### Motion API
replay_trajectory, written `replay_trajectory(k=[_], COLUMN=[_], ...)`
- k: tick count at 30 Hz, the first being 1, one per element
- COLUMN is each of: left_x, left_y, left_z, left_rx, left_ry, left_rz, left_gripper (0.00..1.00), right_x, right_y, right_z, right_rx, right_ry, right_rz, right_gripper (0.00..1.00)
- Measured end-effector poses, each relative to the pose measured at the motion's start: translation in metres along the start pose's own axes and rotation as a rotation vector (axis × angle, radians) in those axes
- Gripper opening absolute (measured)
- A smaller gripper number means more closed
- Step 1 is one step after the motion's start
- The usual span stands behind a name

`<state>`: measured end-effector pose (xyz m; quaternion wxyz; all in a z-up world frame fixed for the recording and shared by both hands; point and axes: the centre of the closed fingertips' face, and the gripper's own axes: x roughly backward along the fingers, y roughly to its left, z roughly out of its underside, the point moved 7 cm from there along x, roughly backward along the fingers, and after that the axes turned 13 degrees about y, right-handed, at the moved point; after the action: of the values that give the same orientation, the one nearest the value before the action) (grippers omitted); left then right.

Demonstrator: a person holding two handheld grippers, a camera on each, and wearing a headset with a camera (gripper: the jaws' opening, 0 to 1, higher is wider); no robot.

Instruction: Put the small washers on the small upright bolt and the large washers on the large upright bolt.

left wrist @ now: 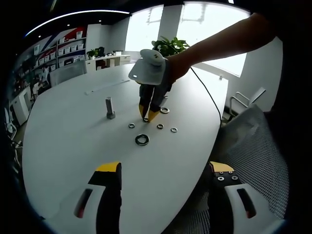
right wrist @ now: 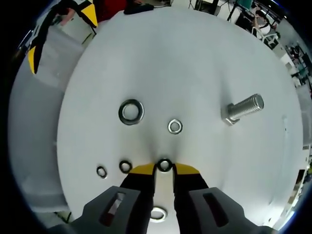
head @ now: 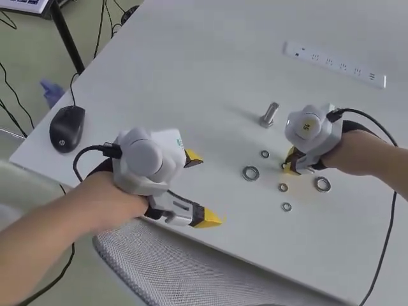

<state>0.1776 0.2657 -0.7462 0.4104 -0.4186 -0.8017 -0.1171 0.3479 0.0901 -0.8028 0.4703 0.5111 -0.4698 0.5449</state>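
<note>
Bolt: a silver threaded steel bolt stands upright on its hex head on the white table. It is beyond the washers and apart from all of them.
Large washers: both are flat, wide silver rings. One large washer lies left of the right gripper, and the other large washer lies right of it, near the person's wrist.
Small washers: these are thin silver rings lying flat. One small washer lies between the bolt and the left-hand large ring. A second small washer and a third small washer lie nearer the table's front edge.
Right gripper: the white right gripper with yellow-tipped jaws points down at the table. Its jaws are nearly together, with a narrow gap. A fourth small washer lies at the very tips, flanked by both. I cannot tell whether they pinch it.
Left gripper: the left gripper has its jaws spread wide with nothing between them. It is held over the near table edge, well apart from the washers.
Right gripper view: it gives the ring at the tips plainly. In the head view the gripper's body covers that spot.
Left gripper view: it gives the other gripper from the side, with its tips down at the tabletop among the rings.
Head view: a black computer mouse lies at the left edge, a white power strip lies far right, and a grey mesh chair is below.
</note>
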Motion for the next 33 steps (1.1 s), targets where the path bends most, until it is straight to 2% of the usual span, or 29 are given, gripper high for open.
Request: replay_trajectory(k=[7,10,16,23,26,33], left_x=[0.002,0.005,0.008,0.010,0.011,0.013], left_y=[-0.001,0.000,-0.002,-0.002,-0.001,0.006], left_z=[-0.002,-0.005,-0.009,-0.010,-0.011,-0.016], left_rx=[-0.011,-0.011,-0.017,-0.015,-0.015,-0.027], left_ry=[0.005,0.000,-0.003,-0.008,-0.019,-0.041], left_rz=[-0.004,-0.014,-0.023,-0.023,-0.028,-0.041], left_gripper=[0.70,0.71,0.70,0.71,0.75,0.83], right_x=[0.000,0.000,0.000,0.008,0.013,0.025], right_y=[0.001,0.000,0.001,0.004,0.005,0.007], right_z=[-0.003,-0.002,0.002,0.019,0.028,0.052], right_rx=[0.027,-0.021,-0.085,-0.151,-0.158,-0.241], right_ry=[0.039,0.044,0.019,0.035,0.050,0.047], right_rz=[0.008,-0.007,-0.030,-0.068,-0.064,-0.064], right_gripper=[0.14,0.13,0.12,0.12,0.12,0.12])
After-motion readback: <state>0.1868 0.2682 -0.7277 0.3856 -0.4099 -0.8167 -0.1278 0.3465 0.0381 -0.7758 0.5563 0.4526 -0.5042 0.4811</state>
